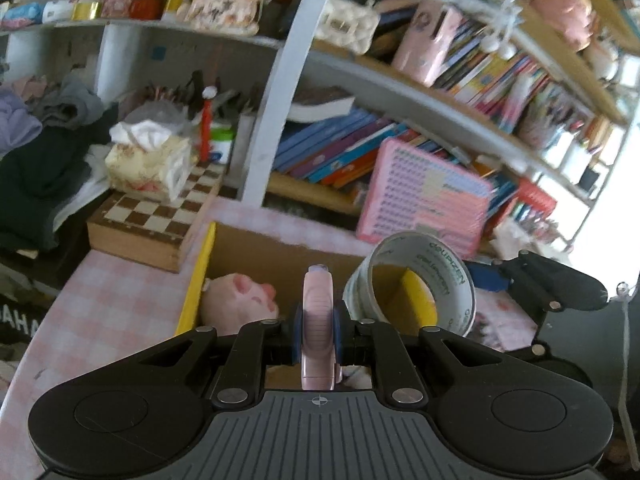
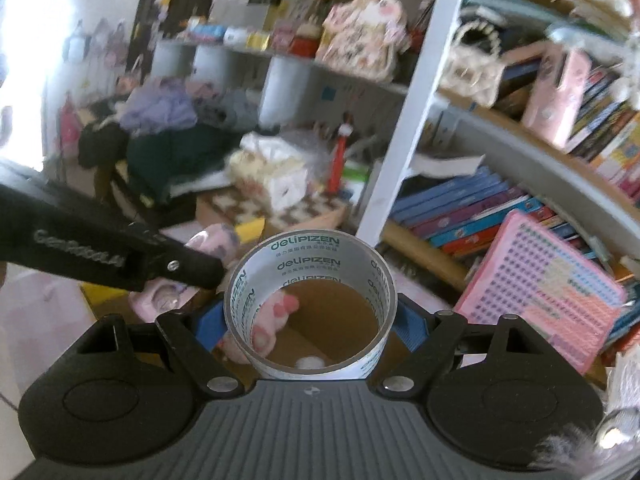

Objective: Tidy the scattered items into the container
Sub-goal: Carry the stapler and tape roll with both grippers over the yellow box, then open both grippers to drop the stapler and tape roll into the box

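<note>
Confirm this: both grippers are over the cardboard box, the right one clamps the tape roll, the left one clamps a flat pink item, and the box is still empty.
Not quite: the box is not empty. The left wrist view shows a pink plush pig lying inside the cardboard box. The rest holds: the right gripper clamps the tape roll and the left gripper clamps the flat pink item, both over the box.

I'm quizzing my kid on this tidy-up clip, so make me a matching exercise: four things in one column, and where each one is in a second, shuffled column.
Things:
1. tape roll
2. pink flat item
3. pink plush toy
4. tissue box

Places:
A. on the chessboard
B. lying in the cardboard box
C. in the right gripper
D. in the left gripper

Pairs: 1-C, 2-D, 3-B, 4-A
</note>
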The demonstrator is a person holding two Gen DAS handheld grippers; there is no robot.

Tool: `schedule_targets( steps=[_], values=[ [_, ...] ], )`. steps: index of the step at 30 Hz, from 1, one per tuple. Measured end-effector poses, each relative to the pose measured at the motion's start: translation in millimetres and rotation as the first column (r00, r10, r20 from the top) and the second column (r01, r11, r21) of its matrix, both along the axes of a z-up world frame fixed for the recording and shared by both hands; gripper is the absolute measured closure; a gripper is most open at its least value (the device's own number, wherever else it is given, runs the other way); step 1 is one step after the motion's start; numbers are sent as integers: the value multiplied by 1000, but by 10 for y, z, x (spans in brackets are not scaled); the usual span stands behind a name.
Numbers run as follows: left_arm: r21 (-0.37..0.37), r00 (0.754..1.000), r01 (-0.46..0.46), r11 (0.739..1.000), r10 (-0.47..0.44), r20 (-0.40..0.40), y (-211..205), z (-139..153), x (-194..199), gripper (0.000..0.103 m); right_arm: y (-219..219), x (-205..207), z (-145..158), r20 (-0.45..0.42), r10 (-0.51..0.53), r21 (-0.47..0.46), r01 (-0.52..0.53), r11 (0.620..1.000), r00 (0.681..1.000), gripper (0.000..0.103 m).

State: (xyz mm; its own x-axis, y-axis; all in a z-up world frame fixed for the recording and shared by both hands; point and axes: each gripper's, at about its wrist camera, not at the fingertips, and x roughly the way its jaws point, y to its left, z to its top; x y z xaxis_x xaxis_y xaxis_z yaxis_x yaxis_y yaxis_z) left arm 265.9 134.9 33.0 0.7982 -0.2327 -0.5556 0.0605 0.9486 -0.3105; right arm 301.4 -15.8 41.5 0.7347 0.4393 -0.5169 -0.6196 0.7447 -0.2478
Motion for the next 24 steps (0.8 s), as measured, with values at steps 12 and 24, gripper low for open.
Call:
schedule_targets(
  steps=[12, 24],
  values=[
    [142, 990, 22, 990, -1, -142, -168, -359, 390, 89, 176, 325, -400, -131, 114, -144, -132, 981, 985, 19],
    [208, 971, 53, 977, -2, -240, -223, -574, 499, 89, 236, 463, -572, -240, 177, -188, -225, 956, 954, 19]
  ],
)
